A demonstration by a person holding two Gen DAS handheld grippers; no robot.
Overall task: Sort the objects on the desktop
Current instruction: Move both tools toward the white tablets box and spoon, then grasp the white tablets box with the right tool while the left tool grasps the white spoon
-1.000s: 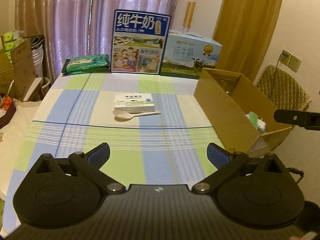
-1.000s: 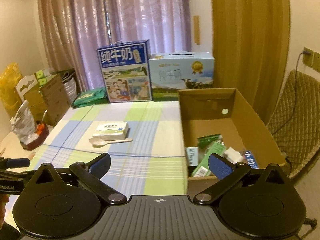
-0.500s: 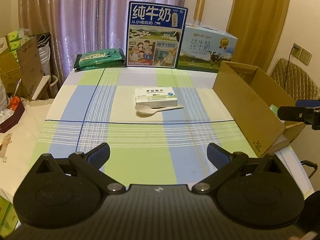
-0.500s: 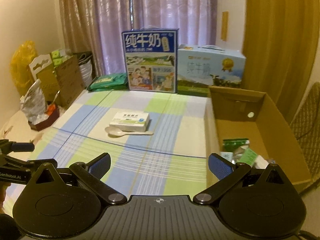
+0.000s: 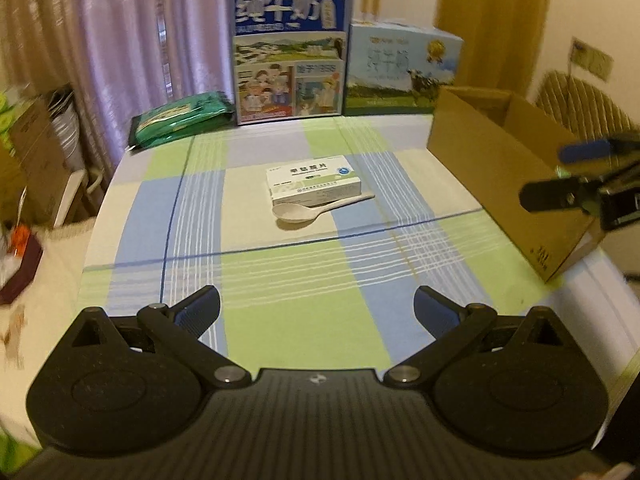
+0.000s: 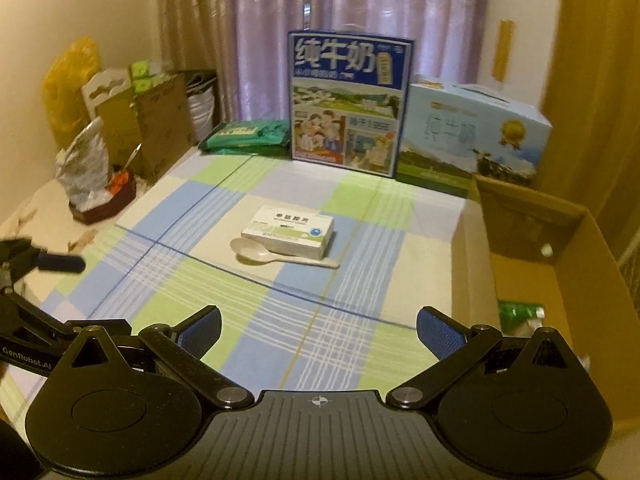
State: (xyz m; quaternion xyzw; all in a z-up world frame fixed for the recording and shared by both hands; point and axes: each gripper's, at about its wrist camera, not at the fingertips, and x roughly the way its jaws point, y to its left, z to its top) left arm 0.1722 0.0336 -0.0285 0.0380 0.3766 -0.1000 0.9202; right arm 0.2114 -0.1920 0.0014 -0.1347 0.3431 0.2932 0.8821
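Left tongs (image 5: 316, 304): wide apart, holding nothing, hanging over the near part of the desk
Right tongs (image 6: 318, 328): also wide apart and empty, over the near right part of the desk, just beside the cardboard box
Desk (image 5: 192, 216): checked cloth in green, blue and cream; only two loose things lie out in the middle
Medicine box (image 5: 314, 179): flat white carton lying near the centre of the desk, long axis roughly crosswise to both tongs
Spoon (image 5: 316, 210): pale plastic, lying just in front of the medicine box and touching or almost touching its near edge; bowl to the left, handle out to the right, long axis crosswise like the carton's
Cardboard box (image 6: 568, 264): open, on the right edge of the desk, some green and white packets already at its bottom; judged to be where sorted things go
Key relation: both things lie straight ahead of the left tongs and ahead, a little left, of the right tongs; the spoon is the nearer of the two
Nearer arm: hard to call from these views; the right tongs sit closer to the cardboard box
Progress: judged partly done, spoon and medicine box left to sort
Background: milk cartons (image 6: 350, 104) and a green packet (image 5: 182, 118) stand along the far edge
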